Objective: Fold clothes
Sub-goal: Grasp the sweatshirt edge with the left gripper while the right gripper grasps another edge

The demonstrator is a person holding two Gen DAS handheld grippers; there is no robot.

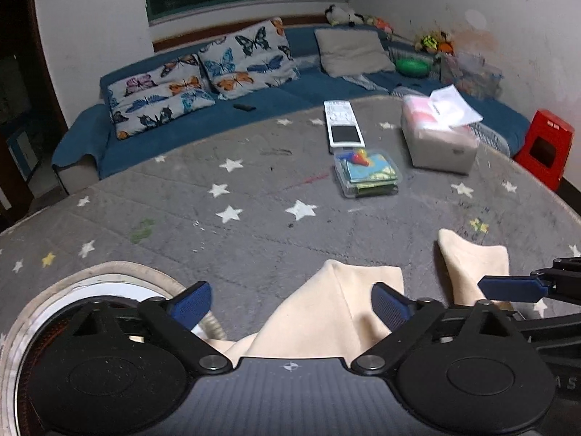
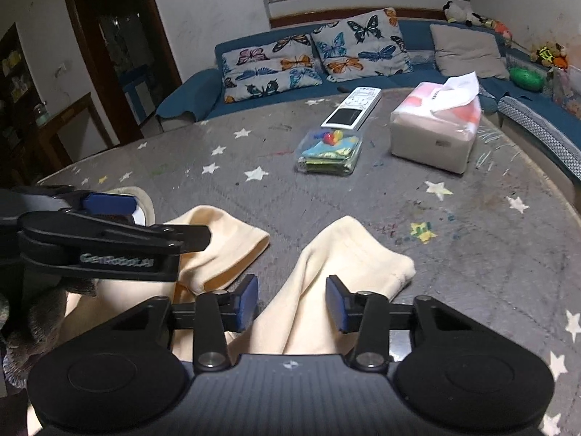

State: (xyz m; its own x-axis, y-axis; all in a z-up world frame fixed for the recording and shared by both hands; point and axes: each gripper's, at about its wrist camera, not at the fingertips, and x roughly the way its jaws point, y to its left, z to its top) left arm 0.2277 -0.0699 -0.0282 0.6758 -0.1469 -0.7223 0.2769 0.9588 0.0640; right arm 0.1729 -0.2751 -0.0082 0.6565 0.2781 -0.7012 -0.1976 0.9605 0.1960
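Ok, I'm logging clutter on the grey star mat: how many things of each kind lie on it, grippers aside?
Cream garment: 1
Remote control: 1
Tissue box: 1
Clear plastic box of toys: 1
Total: 4

Both wrist views look low and forward across the star-patterned mat (image 1: 254,167) toward the blue sofa (image 1: 203,116), the left camera close over one cream trouser leg (image 1: 326,312), the right over the other (image 2: 337,265), sharing the remote (image 2: 354,107), tissue box (image 1: 437,138) and each other's gripper.
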